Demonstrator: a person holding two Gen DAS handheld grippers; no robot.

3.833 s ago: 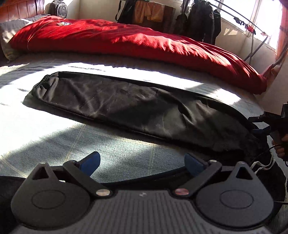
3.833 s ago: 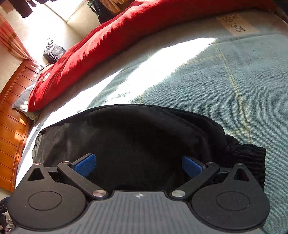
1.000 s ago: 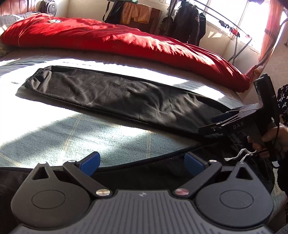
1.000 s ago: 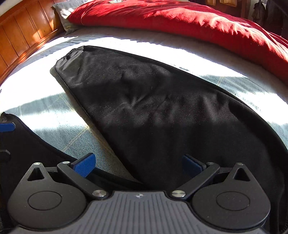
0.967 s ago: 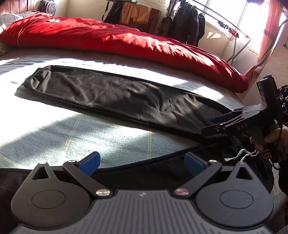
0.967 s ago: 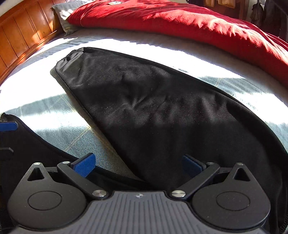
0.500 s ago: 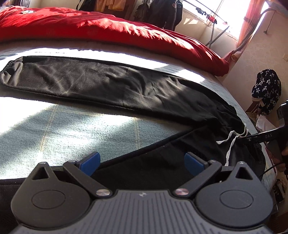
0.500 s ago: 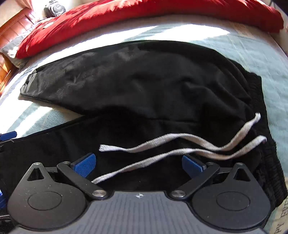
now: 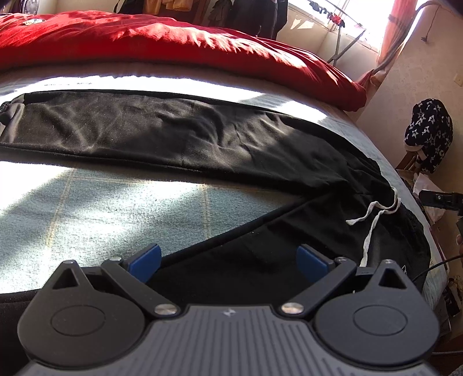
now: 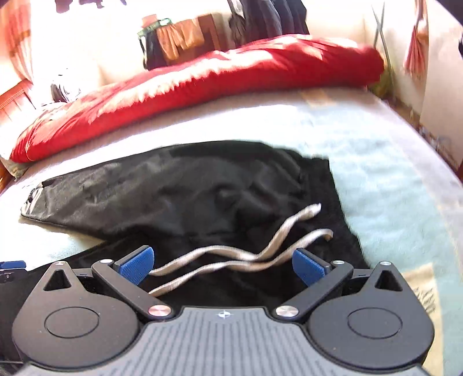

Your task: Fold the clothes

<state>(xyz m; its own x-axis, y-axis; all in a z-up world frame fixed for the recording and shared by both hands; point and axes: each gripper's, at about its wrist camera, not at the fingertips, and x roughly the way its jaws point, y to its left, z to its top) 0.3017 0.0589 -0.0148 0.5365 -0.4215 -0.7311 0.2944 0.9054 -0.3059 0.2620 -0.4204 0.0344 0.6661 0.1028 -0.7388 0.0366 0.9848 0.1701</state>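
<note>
Black sweatpants lie flat on the bed, legs spread in a V with the cuffs out to the left. Their far leg runs left, and the waist with two white drawstrings lies just ahead of my right gripper, which is open and holds nothing. My left gripper is open too, low over the near leg. The drawstrings and the tip of the right gripper show at the right edge of the left wrist view.
A red duvet is bunched along the far side of the pale blue bedsheet. A clothes rack and window stand behind. A star-patterned garment hangs off the bed's right end. A wooden headboard is at left.
Both grippers swung toward the waist end of the pants. The right gripper pulled back from over the far leg to the waistband, and the drawstrings came into view.
</note>
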